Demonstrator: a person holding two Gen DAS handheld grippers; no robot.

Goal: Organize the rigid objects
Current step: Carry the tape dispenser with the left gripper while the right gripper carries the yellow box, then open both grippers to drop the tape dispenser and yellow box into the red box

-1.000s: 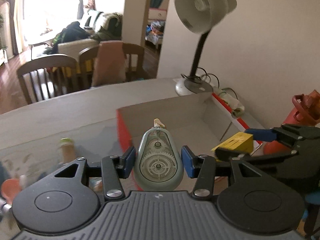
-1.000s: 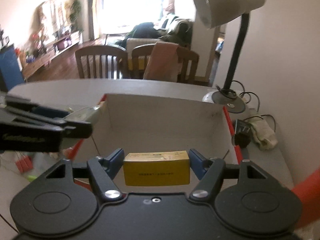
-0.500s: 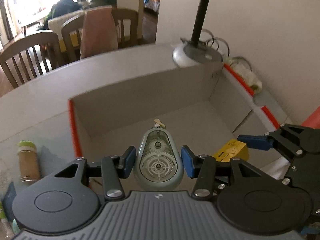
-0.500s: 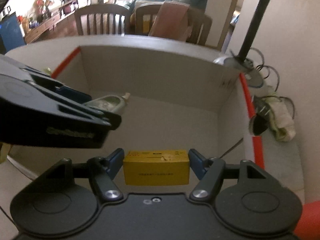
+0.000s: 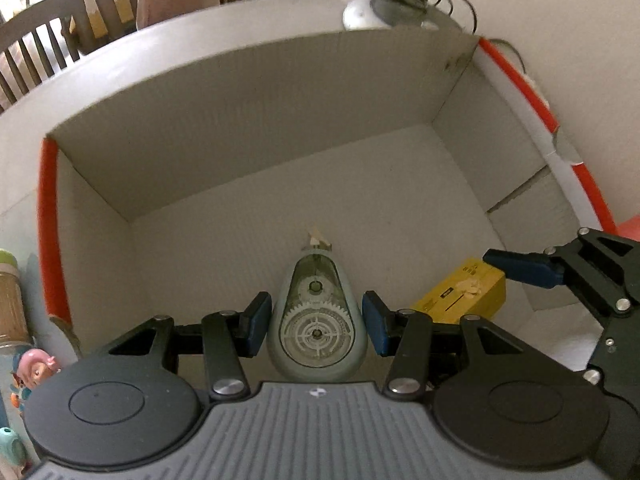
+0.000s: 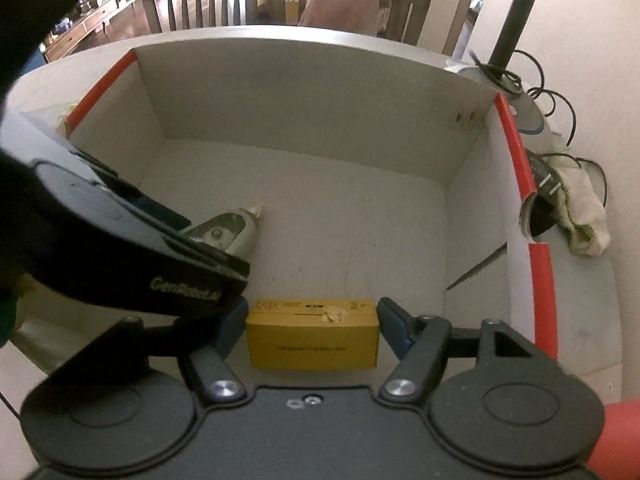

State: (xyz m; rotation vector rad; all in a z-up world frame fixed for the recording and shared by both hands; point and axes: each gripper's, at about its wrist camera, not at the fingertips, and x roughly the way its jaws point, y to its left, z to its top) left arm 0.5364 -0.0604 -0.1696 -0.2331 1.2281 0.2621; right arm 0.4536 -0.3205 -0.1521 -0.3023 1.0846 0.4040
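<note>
A grey-green correction tape dispenser (image 5: 316,320) sits between my left gripper's (image 5: 316,322) blue pads, inside the cardboard box (image 5: 256,92). The pads stand slightly apart from its sides. It also shows in the right wrist view (image 6: 228,228), behind the left gripper's body. A small yellow box (image 6: 312,336) sits between my right gripper's (image 6: 312,326) pads, low over the box floor; the right pad shows a thin gap. The yellow box shows in the left wrist view (image 5: 460,296) with the right gripper's finger (image 5: 520,268) beside it.
The cardboard box has red-edged side walls (image 6: 520,144). A lamp base with cables (image 5: 384,16) and a cloth (image 6: 580,216) lie beyond it on the right. A spice jar (image 5: 10,304) and small toys (image 5: 32,368) stand left of the box. Chairs stand behind the table.
Both grippers have moved forward and down into the cardboard box with their objects. The pads of both now look slightly spread from the objects.
</note>
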